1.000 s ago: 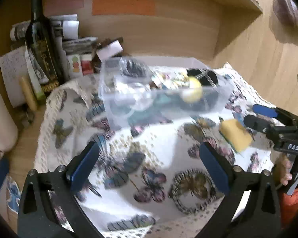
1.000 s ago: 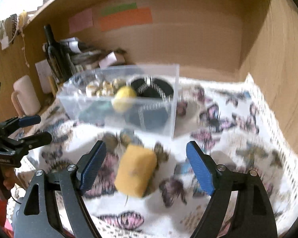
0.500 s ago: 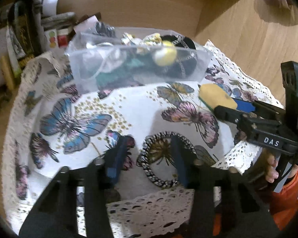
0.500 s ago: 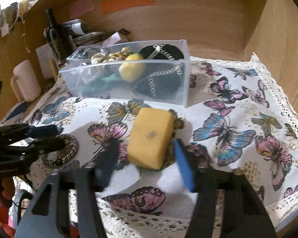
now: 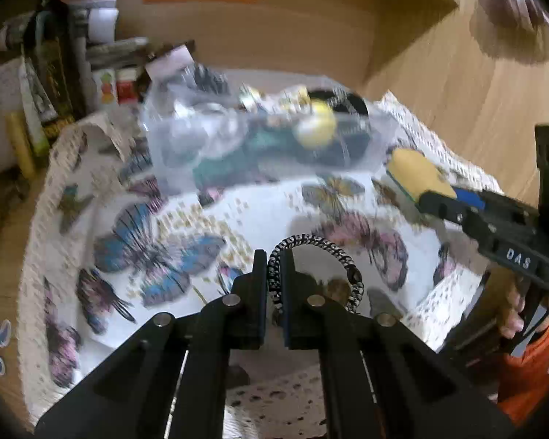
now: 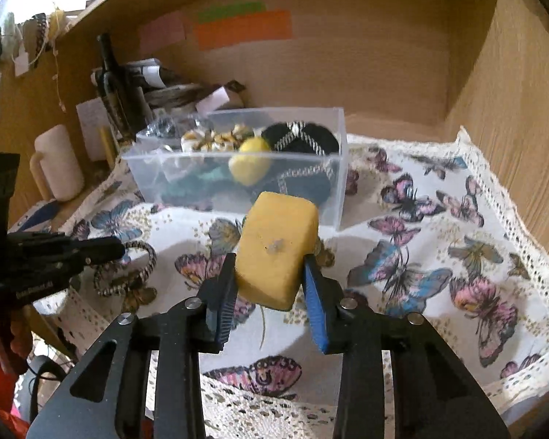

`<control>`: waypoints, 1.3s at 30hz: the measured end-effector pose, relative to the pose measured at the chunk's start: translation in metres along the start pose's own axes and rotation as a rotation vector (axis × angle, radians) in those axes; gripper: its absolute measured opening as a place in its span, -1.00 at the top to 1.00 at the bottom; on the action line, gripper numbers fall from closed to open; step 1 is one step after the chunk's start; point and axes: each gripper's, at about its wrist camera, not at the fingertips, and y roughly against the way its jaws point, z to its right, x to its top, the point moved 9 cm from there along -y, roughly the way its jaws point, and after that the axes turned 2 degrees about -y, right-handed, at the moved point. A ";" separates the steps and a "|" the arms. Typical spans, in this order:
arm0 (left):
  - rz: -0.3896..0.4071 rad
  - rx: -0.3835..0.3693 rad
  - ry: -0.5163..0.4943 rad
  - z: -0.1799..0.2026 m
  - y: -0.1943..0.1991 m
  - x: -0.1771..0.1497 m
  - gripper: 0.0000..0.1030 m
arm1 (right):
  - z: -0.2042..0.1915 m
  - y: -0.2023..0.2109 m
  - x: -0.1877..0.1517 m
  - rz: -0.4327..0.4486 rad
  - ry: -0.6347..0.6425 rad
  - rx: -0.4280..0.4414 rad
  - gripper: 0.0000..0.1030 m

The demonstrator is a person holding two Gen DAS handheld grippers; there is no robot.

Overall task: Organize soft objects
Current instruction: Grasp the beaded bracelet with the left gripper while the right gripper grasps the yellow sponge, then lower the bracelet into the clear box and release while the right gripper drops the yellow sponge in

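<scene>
My left gripper [image 5: 273,261] is shut on a black-and-white braided hair tie [image 5: 322,245] and holds it just above the butterfly tablecloth [image 5: 186,226]. It also shows in the right wrist view [image 6: 142,252]. My right gripper [image 6: 269,274] is shut on a yellow sponge [image 6: 278,245], lifted off the cloth; the sponge shows in the left wrist view [image 5: 415,172]. A clear plastic box [image 6: 333,168] behind it holds a yellow ball [image 6: 250,164], a black pouch [image 6: 303,139] and other soft things.
A dark bottle [image 6: 109,73], papers and small boxes crowd the back left corner. A cream mug [image 6: 56,162] stands at the left. Wooden walls close the back and right side. The cloth's lace edge [image 6: 260,406] hangs over the front.
Both grippers closed: the left on the hair tie, the right on the sponge. Both things have come up off the cloth.
</scene>
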 end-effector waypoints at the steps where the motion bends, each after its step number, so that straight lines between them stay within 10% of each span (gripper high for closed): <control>1: 0.011 0.006 0.003 -0.002 0.003 0.004 0.89 | 0.000 0.002 0.004 0.011 0.002 -0.001 0.39; 23: 0.288 0.134 -0.002 -0.031 0.058 0.148 0.89 | 0.000 0.010 0.122 0.225 0.081 -0.019 0.39; 39: 0.127 0.087 0.033 -0.033 -0.041 0.154 0.89 | 0.004 -0.080 0.096 0.004 0.148 -0.060 0.38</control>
